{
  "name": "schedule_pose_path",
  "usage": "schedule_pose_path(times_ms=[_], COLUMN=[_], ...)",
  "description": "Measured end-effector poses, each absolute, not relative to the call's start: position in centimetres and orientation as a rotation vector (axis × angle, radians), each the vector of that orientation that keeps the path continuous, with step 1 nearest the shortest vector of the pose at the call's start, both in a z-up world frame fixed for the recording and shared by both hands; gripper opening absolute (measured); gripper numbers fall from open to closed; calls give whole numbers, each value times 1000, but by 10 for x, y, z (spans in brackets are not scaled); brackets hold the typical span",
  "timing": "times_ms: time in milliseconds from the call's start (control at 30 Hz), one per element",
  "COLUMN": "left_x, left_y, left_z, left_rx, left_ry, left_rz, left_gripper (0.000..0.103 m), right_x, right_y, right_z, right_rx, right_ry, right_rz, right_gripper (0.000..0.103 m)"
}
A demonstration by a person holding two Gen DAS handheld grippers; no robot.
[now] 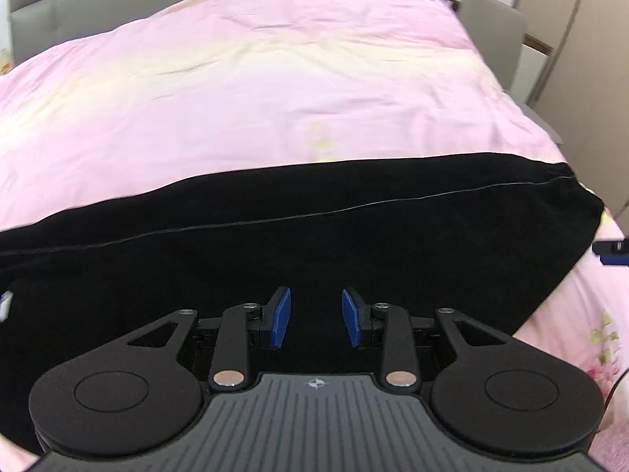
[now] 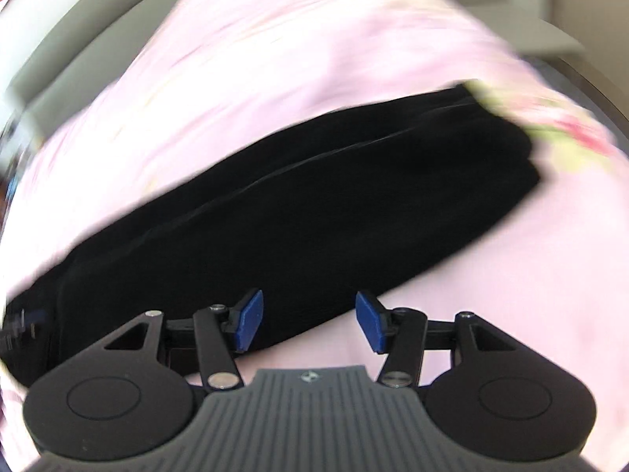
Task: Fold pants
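Note:
Black pants (image 1: 295,236) lie folded lengthwise in a long band across the pink bedcover (image 1: 275,78), with a thin seam line running along them. My left gripper (image 1: 316,316) hovers over the middle of the band, open, and its blue pads (image 1: 281,316) stand apart with only dark cloth seen below them. In the blurred right wrist view the pants (image 2: 314,204) run diagonally. My right gripper (image 2: 310,322) is open over their near edge, its left pad above black cloth and its right pad (image 2: 371,322) above pink cover.
A grey headboard (image 1: 78,0) closes off the far end of the bed. A grey upholstered piece (image 1: 491,27) and pale wardrobe doors (image 1: 582,39) stand at the far right. A flower print (image 1: 603,338) marks the cover near the right edge.

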State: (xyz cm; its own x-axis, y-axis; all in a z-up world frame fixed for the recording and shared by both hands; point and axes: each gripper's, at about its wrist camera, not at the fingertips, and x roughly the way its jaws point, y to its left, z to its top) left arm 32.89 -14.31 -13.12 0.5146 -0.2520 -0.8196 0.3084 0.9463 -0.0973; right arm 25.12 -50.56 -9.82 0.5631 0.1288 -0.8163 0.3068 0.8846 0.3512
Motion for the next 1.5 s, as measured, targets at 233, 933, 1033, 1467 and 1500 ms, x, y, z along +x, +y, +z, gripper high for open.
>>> schedule_pose_path(times_ms=[233, 933, 1033, 1467, 1500], left_x=[356, 368, 370, 352, 352], left_y=[-234, -381, -375, -301, -288], left_z=[-149, -222, -223, -168, -162], left_rx=[113, 456, 419, 335, 326], left_ry=[966, 1031, 1047, 909, 895], left_rz=[-482, -693, -689, -648, -635], left_gripper=[37, 31, 31, 31, 31], right_x=[251, 289, 291, 301, 303], right_y=[-633, -678, -671, -607, -595], right_z=[-110, -184, -181, -56, -42], right_rx=[772, 856, 813, 598, 576], right_ry=[920, 933, 927, 801, 786], right_rz=[-287, -279, -281, -186, -166], right_gripper=[56, 47, 38, 26, 26])
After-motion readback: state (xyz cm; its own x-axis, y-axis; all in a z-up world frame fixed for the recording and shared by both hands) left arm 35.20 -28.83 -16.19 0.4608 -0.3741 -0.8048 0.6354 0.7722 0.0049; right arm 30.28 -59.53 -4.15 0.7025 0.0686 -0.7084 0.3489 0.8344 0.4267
